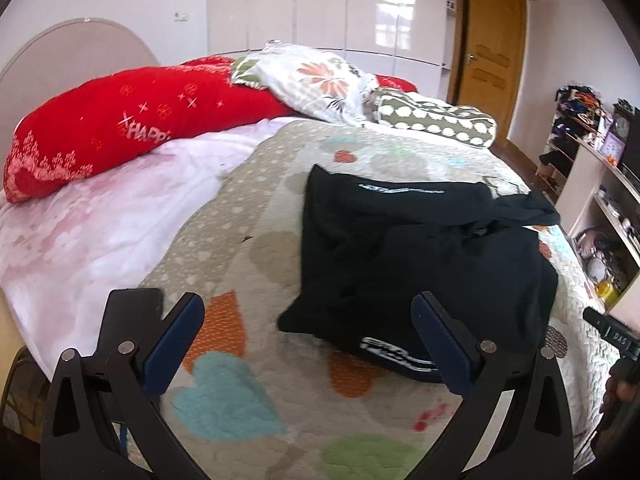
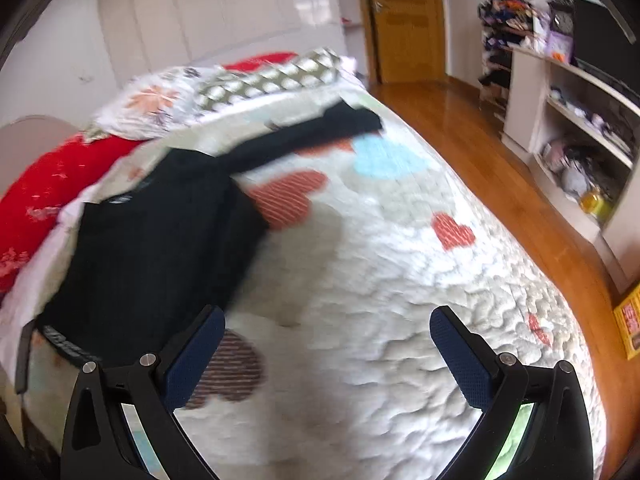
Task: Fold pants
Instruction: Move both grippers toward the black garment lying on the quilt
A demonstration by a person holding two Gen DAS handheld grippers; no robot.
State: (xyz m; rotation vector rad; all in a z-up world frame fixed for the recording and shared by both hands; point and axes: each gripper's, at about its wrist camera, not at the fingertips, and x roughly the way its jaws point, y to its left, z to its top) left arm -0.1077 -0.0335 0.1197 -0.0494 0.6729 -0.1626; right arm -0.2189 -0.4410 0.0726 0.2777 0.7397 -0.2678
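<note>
Quilted bedding [image 1: 280,184] printed with hearts fills both views, and at the bottom of each frame the left tongs [image 1: 308,340] and right tongs [image 2: 328,354] hang spread wide, gripping nothing. Black pants [image 1: 420,256] lie folded on the bed, centre-right in the left view and left of centre [image 2: 160,232] in the right.

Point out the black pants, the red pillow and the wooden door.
pants [image 1: 420,252], left wrist view, middle of the folded black fabric.
red pillow [image 1: 120,120], left wrist view, its broad front face.
door [image 1: 492,52], left wrist view, centre panel.
</note>
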